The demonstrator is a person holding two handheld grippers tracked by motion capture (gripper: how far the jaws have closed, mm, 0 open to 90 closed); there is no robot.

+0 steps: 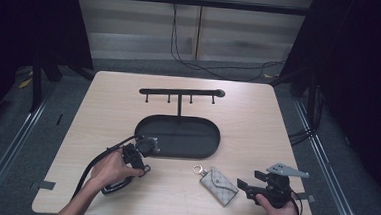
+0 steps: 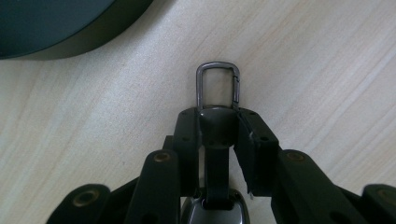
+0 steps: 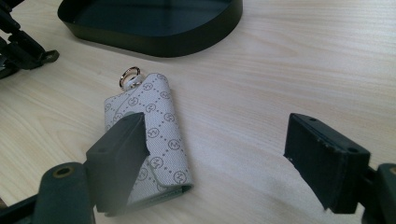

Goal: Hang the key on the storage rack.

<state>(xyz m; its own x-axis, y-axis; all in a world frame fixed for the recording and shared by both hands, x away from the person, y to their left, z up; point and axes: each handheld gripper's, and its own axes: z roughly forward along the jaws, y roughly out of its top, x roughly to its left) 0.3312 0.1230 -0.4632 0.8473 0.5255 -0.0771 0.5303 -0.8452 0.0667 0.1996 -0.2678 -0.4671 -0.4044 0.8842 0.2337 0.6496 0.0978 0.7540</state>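
Observation:
My left gripper (image 2: 218, 122) is shut on the neck of a dark key fob, just behind its grey metal snap clip (image 2: 218, 84), which lies flat on the wood. In the high view that gripper (image 1: 140, 163) sits by the near left end of the black oval tray (image 1: 196, 150). A grey patterned key pouch (image 1: 219, 185) with a gold ring lies at the front middle. My right gripper (image 1: 246, 186) stands open just right of it. In the right gripper view the pouch (image 3: 161, 130) lies partly behind the left jaw of that gripper (image 3: 217, 140).
A black key rack (image 1: 181, 93) with several small hooks rises on a post from the tray. The light wooden table (image 1: 257, 126) ends close behind both hands. Cables run across the floor beyond the far edge.

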